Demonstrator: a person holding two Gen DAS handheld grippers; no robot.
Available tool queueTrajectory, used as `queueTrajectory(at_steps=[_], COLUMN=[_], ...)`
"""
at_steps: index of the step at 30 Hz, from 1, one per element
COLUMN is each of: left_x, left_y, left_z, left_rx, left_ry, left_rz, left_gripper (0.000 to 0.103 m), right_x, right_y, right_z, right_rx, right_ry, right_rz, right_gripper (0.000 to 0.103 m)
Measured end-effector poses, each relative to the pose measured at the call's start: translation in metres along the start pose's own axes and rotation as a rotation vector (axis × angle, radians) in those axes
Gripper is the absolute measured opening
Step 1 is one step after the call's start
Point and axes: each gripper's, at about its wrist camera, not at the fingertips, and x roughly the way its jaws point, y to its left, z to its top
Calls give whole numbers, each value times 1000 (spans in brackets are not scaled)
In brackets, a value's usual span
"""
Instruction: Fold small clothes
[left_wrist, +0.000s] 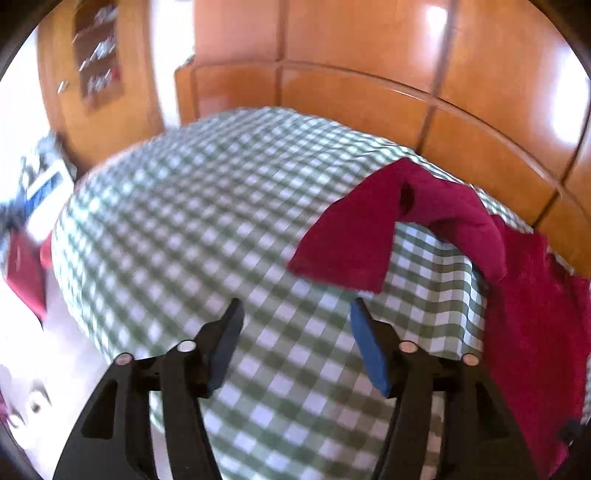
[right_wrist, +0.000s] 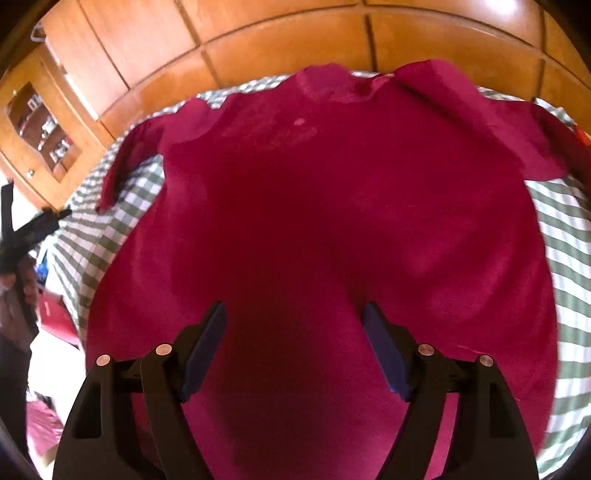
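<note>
A green-and-white checked cloth (left_wrist: 207, 229) is seen spread over a surface. A dark red fabric garment (left_wrist: 524, 314) is laid at its right, one sleeve (left_wrist: 351, 236) extended. The left gripper (left_wrist: 297, 314) is held open above bare cloth.

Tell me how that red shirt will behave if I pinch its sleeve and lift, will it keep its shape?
Probably not. The red shirt lies slack on the checked cloth, so it should droop from one pinch. Its sleeve already sits curled over itself, hinting it folds easily. It looks light and unlikely to slip from the jaws, though it may drag across the cloth.
</note>
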Motion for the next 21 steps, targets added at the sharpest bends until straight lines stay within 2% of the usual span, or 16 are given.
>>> queueTrajectory(at_steps=[4, 7, 8, 9, 10, 11, 14, 19, 21], left_x=[21, 52, 63, 75, 84, 90, 72, 17, -3], left_y=[-45, -67, -70, -70, -69, -61, -36, 36, 65], left_z=[7, 13, 16, 19, 21, 27, 41, 79, 97], left_rx=[176, 245, 256, 266, 268, 241, 155, -70, -150], left_ry=[-36, -19, -10, 10, 42, 88, 68, 70, 56], left_rz=[50, 107, 135, 158, 153, 128, 48, -194, -261], left_gripper=[68, 68, 64, 42, 24, 5, 4, 4, 4], right_x=[12, 15, 16, 17, 16, 16, 19, 23, 24], right_y=[4, 5, 6, 8, 7, 8, 10, 13, 13], right_z=[-1, -8, -9, -10, -11, -12, -12, -11, -11], right_rx=[-20, -45, -55, -65, -73, -80, -85, -105, -102], right_ry=[-10, -35, -43, -52, -59, -66, -75, -83, -88], right_rz=[-32, -32, -35, -40, -43, -46, -46, -61, -57], right_gripper=[84, 89, 90, 91, 92, 93, 97, 99, 99])
